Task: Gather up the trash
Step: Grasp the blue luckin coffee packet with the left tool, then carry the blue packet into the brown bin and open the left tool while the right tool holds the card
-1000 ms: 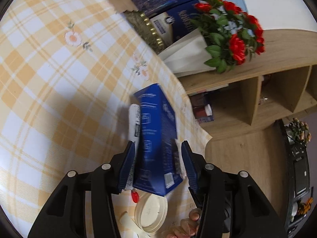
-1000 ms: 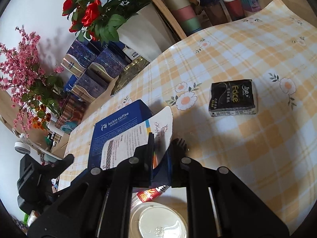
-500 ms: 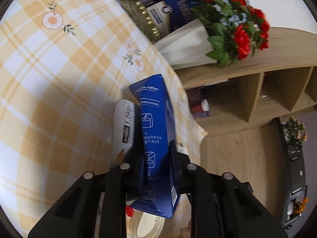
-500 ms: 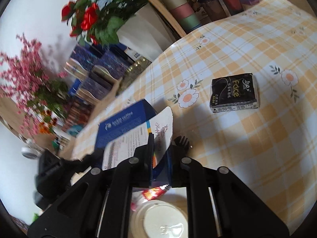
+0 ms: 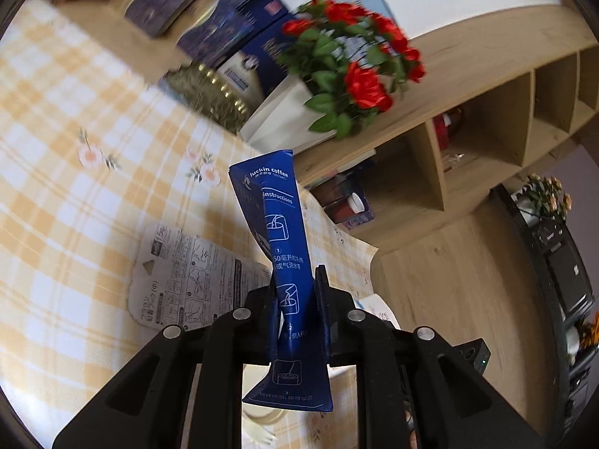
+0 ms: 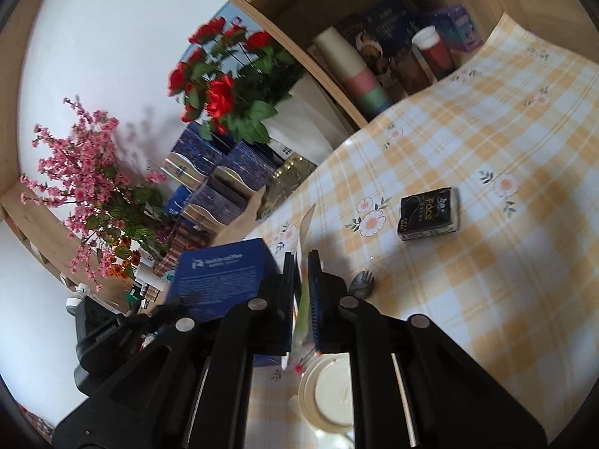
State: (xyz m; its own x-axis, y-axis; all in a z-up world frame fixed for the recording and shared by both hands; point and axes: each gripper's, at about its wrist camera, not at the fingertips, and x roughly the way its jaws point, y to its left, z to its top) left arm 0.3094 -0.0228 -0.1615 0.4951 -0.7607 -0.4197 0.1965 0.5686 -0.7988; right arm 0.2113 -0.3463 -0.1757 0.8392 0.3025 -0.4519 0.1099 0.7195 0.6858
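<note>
My left gripper (image 5: 297, 280) is shut on a blue Luckin Coffee box (image 5: 284, 247), squeezed flat and held upright above the table. The box also shows in the right wrist view (image 6: 224, 277), left of my right gripper (image 6: 301, 258). My right gripper is shut on a white printed card (image 6: 305, 224), seen edge-on there; in the left wrist view the card (image 5: 187, 273) shows its printed face. A black tissue pack (image 6: 428, 213) lies on the checked tablecloth (image 6: 486, 262) to the right. A black plastic spork (image 6: 361, 284) lies by the right finger.
A white lidded cup (image 6: 333, 393) sits under the right gripper. Red roses in a white wrap (image 5: 348, 75), blue gift boxes (image 5: 239, 37) and a gold tin (image 5: 209, 93) line the table's far edge. Wooden shelves (image 5: 486, 131) hold cups and boxes. Pink blossoms (image 6: 86, 179) stand left.
My left gripper has lifted the blue box clear of the table and turned. The white card has turned from beside the box to face-on in the left view. The right gripper swung left.
</note>
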